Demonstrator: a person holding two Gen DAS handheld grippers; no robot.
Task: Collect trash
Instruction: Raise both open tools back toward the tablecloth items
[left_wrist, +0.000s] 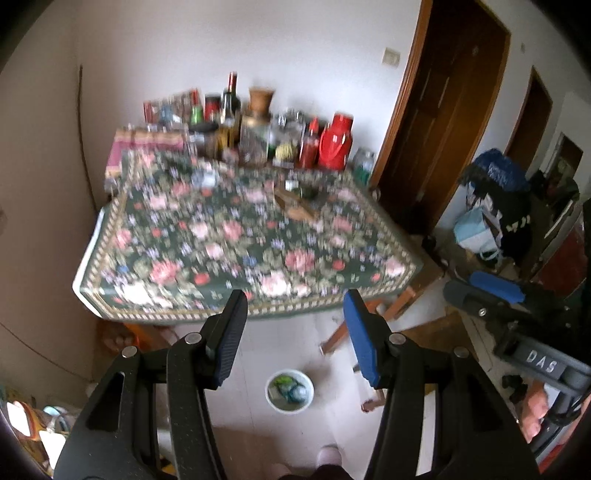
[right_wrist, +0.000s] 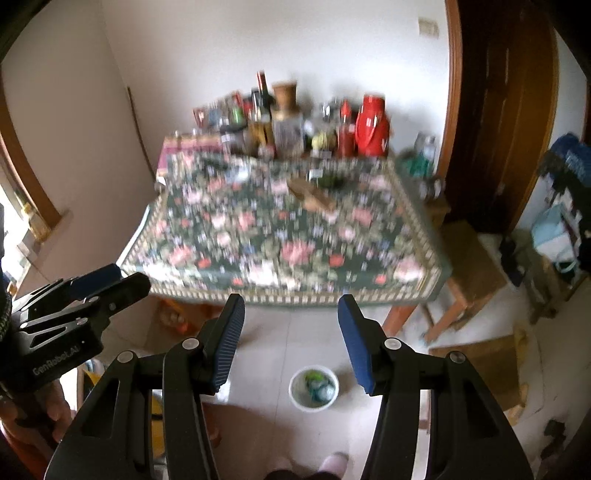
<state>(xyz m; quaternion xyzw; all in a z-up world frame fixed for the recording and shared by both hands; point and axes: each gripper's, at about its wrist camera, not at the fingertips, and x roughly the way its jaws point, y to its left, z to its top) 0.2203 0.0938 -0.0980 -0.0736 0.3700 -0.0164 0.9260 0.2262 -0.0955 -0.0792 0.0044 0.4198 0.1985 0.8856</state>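
Left wrist view: my left gripper (left_wrist: 295, 302) and right gripper (right_wrist: 291, 308) both gape empty above a white bin (left_wrist: 290, 391) of trash, on the floor off the tablecloth's (left_wrist: 221, 236) near edge.

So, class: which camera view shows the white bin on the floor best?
The right wrist view: the white bin sits clear between the claw's fingers, with its contents visible. The left wrist view shows the same bin similarly, slightly nearer the left finger.
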